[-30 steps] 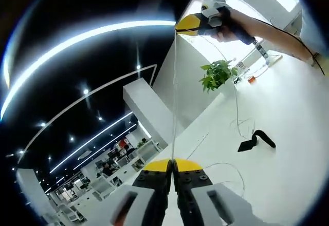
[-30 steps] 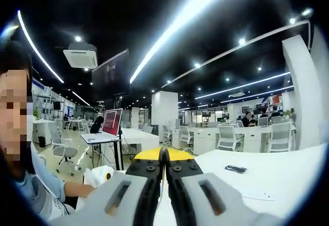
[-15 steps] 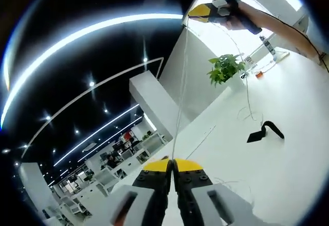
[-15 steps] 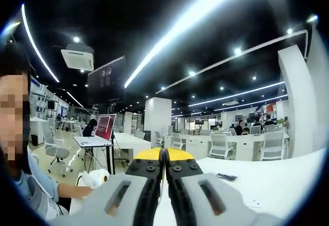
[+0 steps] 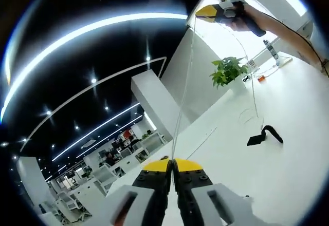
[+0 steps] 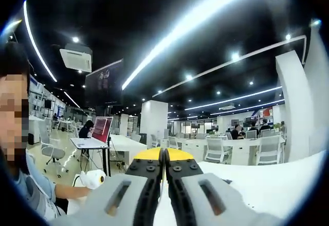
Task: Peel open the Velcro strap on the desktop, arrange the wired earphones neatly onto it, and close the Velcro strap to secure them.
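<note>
- Cord (image 5: 182, 95) of the earphones runs thin, white and taut from the left gripper (image 5: 172, 163), jaws pinched on it, up to the right gripper (image 5: 201, 12).
- Right gripper's jaws are pressed together in its own view (image 6: 164, 154); cord hidden there.
- Strap (image 5: 263, 135), black and peeled open, lies on the desk (image 5: 288, 169) below the plant (image 5: 227, 71), another loose length of cord just beside it.

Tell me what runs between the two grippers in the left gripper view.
A thin white earphone cable stretches taut from the left gripper up to the right gripper, both shut on it. The black Velcro strap lies on the desk off to the side.
</note>
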Action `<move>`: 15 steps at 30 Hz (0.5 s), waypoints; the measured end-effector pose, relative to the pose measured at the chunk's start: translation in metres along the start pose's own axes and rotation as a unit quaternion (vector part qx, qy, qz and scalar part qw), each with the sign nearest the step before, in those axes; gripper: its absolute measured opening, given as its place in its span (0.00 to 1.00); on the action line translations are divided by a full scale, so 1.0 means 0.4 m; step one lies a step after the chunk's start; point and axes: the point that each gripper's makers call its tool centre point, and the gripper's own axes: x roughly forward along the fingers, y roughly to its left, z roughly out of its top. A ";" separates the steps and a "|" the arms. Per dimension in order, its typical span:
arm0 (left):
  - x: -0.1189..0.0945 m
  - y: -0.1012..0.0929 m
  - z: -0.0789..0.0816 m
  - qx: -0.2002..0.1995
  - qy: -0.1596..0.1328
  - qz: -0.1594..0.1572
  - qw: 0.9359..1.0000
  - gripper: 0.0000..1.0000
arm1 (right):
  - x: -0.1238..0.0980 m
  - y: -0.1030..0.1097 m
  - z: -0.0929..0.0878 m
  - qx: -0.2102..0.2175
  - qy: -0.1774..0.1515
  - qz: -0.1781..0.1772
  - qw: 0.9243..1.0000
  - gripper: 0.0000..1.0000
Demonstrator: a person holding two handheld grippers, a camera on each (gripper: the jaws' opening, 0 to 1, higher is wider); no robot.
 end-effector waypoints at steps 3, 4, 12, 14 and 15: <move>-0.004 0.000 0.009 0.000 -0.003 0.001 1.000 0.06 | -0.001 0.009 0.007 -0.005 -0.004 -0.001 1.000 0.03; -0.006 0.000 0.010 -0.004 -0.002 0.000 1.000 0.06 | 0.000 0.010 0.010 -0.007 -0.005 -0.002 1.000 0.03; -0.024 0.002 0.007 -0.008 0.010 0.007 1.000 0.06 | 0.012 0.016 0.012 -0.011 -0.004 0.004 1.000 0.03; -0.018 0.016 -0.008 -0.011 0.016 0.011 1.000 0.06 | 0.022 0.017 -0.004 -0.003 0.002 0.010 1.000 0.03; -0.015 0.021 -0.020 -0.014 0.021 0.013 1.000 0.06 | 0.027 0.017 -0.014 0.000 0.006 0.012 1.000 0.03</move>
